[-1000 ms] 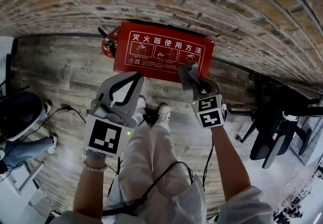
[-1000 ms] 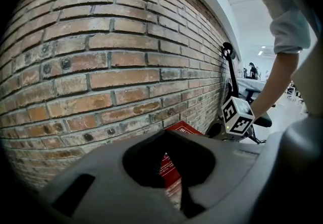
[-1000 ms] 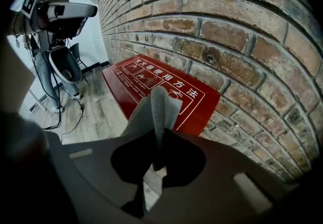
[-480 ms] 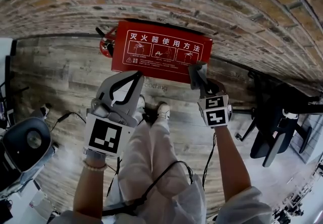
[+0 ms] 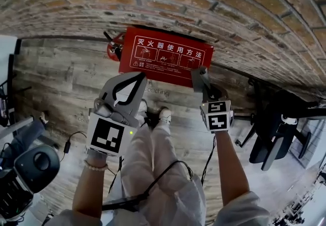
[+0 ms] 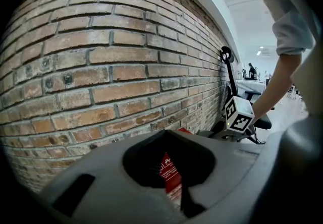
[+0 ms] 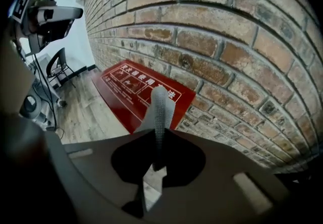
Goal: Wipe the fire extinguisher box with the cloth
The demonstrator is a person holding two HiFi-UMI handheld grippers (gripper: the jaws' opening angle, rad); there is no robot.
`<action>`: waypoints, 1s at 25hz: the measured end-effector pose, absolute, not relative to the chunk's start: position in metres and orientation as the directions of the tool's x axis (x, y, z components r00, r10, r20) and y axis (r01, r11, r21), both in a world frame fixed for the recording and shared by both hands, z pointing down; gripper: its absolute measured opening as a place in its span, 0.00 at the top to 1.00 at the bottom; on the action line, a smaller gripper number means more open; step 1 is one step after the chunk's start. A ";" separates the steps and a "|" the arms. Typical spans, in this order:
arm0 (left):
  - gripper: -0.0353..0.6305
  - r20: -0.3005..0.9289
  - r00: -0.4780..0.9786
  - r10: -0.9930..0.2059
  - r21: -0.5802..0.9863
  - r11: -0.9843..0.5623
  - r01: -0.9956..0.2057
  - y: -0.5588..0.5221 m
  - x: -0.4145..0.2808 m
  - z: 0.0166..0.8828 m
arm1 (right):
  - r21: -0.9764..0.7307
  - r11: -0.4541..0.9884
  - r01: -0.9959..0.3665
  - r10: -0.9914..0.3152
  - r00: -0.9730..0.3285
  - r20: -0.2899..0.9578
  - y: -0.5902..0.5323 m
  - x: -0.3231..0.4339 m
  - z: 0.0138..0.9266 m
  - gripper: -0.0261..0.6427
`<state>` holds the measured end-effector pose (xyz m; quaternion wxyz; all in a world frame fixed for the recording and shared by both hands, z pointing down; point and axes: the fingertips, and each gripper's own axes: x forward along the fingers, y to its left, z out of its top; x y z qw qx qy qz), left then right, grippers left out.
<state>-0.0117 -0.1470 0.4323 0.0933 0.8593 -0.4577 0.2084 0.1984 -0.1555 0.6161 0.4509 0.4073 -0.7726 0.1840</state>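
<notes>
Since the earlier frames, the right gripper (image 5: 201,81) has shifted along the near edge of the fire extinguisher box (image 5: 165,57) toward its right end, carrying the cloth (image 5: 197,74) with it; the left gripper (image 5: 133,80) has stayed in the air short of the box. The box, red with white lettering and diagrams on its face, lies on the wooden floor (image 5: 56,77) against the foot of the brick wall (image 5: 204,6). In the right gripper view, the jaws are closed on the grey cloth (image 7: 159,112), which stands up out of them as a narrow folded strip in front of the box (image 7: 126,87); the cloth tip lies over the box's near edge, though contact cannot be confirmed. In the left gripper view, the jaws are drawn nearly together and hold nothing; only a narrow slit remains, through which part of the box (image 6: 169,172) shows.
</notes>
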 end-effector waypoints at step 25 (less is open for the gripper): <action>0.95 0.272 0.539 -0.797 -0.186 -0.593 -0.783 -0.137 -0.015 0.211 | 0.178 0.593 -0.785 -0.743 -0.449 0.496 -0.156 0.158 0.297 0.93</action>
